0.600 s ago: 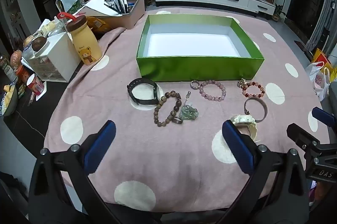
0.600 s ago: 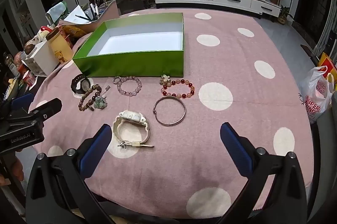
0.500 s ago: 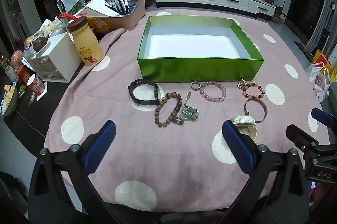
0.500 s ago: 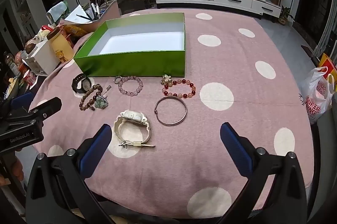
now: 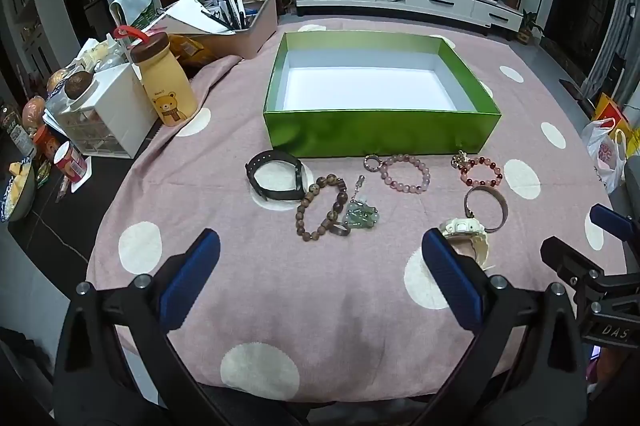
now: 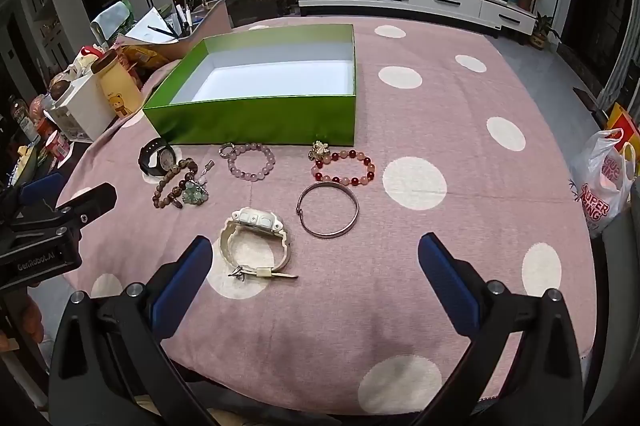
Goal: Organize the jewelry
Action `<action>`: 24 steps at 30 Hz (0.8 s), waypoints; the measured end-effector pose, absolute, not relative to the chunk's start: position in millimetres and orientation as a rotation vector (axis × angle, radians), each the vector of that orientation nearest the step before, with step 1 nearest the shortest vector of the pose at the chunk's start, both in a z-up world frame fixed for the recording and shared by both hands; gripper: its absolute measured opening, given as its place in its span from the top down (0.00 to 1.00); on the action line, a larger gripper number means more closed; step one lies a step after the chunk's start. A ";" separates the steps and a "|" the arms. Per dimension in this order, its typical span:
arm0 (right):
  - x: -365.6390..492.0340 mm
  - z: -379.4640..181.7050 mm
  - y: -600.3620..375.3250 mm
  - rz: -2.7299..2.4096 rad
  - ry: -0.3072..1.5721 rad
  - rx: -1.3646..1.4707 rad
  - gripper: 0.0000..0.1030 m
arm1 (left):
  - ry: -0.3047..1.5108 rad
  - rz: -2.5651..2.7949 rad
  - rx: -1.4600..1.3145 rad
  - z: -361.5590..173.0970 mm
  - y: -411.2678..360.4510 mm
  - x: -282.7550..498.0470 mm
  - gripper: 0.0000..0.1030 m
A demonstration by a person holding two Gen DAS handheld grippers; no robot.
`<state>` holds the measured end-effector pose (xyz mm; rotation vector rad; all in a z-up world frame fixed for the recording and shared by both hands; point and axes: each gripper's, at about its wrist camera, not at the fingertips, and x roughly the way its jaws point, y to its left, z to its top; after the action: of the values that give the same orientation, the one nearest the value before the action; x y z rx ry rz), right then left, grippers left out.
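Observation:
An empty green box (image 5: 380, 136) (image 6: 256, 124) with a white inside stands on the pink dotted tablecloth. In front of it lie a black watch (image 5: 276, 180) (image 6: 157, 159), a brown bead bracelet (image 5: 320, 206) (image 6: 173, 182), a green jade charm (image 5: 362, 216) (image 6: 195, 195), a pink bead bracelet (image 5: 404, 172) (image 6: 251, 161), a red bead bracelet (image 5: 482, 172) (image 6: 344, 166), a silver bangle (image 5: 486, 206) (image 6: 328, 210) and a white watch (image 5: 466, 234) (image 6: 256, 240). My left gripper (image 5: 320, 274) hovers open before the brown beads. My right gripper (image 6: 316, 274) hovers open near the white watch and bangle.
At the left stand a yellow bear bottle (image 5: 166, 82), a white drawer unit (image 5: 106, 114) and a bin of pens and papers (image 5: 236, 26). A white plastic bag (image 6: 604, 178) hangs off the table's right side. The table's near edge lies just under both grippers.
Both views have shifted very slightly, so the box and jewelry sit a touch lower in frame. Nothing on the table has moved and both grippers stay open.

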<state>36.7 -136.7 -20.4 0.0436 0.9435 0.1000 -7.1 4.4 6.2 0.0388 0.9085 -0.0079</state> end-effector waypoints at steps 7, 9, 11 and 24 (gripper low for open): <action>36.7 -17.6 -139.5 0.105 0.941 0.048 0.01 | 0.911 -0.006 0.042 7.1 2.1 -6.3 0.02; 36.4 -17.4 -140.1 0.106 0.940 0.051 0.01 | 0.911 -0.006 0.042 7.5 1.8 -6.5 0.02; 36.2 -17.2 -140.5 0.107 0.940 0.050 0.01 | 0.911 -0.007 0.042 7.1 1.1 -6.5 0.02; 35.5 -15.5 -141.6 0.113 0.938 0.052 0.01 | 0.913 -0.008 0.043 7.1 -0.4 -6.4 0.02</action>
<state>35.5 -141.6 -15.5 0.0516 0.9380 0.1133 -6.4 -0.4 7.1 0.0425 0.9125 -0.0075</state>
